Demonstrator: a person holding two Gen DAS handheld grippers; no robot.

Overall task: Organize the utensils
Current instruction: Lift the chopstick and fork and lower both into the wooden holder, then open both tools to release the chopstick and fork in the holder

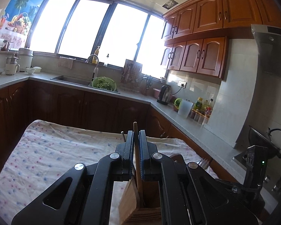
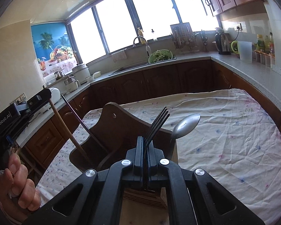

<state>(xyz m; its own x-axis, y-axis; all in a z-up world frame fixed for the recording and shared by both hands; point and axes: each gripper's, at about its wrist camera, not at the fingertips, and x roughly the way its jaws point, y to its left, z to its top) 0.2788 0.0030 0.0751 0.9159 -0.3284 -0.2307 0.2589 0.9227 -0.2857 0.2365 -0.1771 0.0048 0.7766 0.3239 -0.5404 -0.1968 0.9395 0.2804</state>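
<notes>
A wooden utensil holder (image 2: 119, 131) stands on the cloth-covered table (image 2: 224, 131); it also shows below my left gripper (image 1: 129, 202). My left gripper (image 1: 136, 133) is shut on a wooden stick (image 1: 135, 131) whose lower end goes down into the holder; the stick (image 2: 65, 129) and the left gripper (image 2: 45, 95) also show in the right wrist view. My right gripper (image 2: 145, 140) is shut on a metal fork (image 2: 159, 120), tines up, over the holder. A metal spoon (image 2: 185, 125) stands in the holder to the right. A thin dark metal rod (image 2: 78, 116) leans in the holder.
Dark kitchen cabinets and a grey counter (image 1: 187, 121) wrap around the table. On the counter are a sink (image 1: 73, 80), a green colander (image 1: 104, 83), a kettle (image 1: 164, 94), bottles (image 1: 202, 105) and a stove with a wok (image 1: 262, 140) at right.
</notes>
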